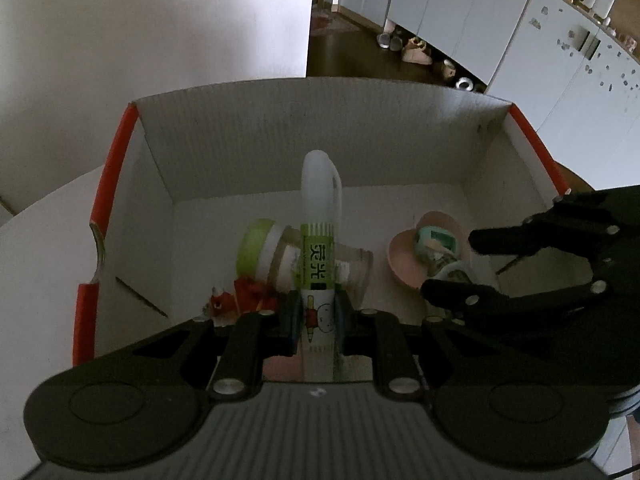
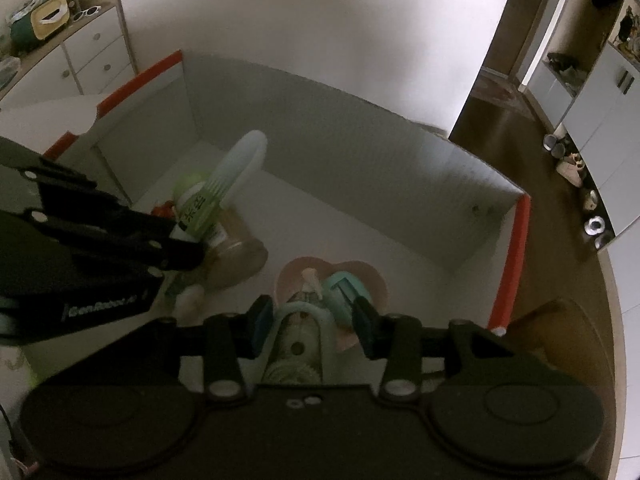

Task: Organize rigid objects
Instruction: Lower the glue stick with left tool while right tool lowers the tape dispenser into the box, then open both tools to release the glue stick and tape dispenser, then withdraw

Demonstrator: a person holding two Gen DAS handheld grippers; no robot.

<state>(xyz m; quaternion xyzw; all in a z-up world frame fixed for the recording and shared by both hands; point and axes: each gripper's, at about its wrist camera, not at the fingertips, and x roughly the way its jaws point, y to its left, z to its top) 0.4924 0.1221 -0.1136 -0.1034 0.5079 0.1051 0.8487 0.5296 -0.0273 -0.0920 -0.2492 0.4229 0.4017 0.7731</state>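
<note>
A white cardboard box [image 1: 304, 136] with red edges lies open below both grippers. My left gripper [image 1: 317, 320] is shut on a white and green marker [image 1: 318, 248] with a cartoon rabbit on it, held above the box floor. Under it lie a clear jar [image 1: 272, 256] with a green lid and a small red toy [image 1: 244, 296]. My right gripper [image 2: 312, 320] is low in the box over a pink heart-shaped dish [image 2: 376, 280]. A mint-green framed item [image 2: 304, 316] sits between its pads, and the right pad stands clear of it. The right gripper [image 1: 448, 264] also shows at the right of the left wrist view.
The box [image 2: 360, 140] stands against a white wall. A brown wooden piece [image 2: 560, 328] is just outside its right red edge. A chest of drawers [image 2: 92, 60] stands far left. Shoes [image 1: 416, 52] line the dark floor by white cabinets [image 1: 460, 4].
</note>
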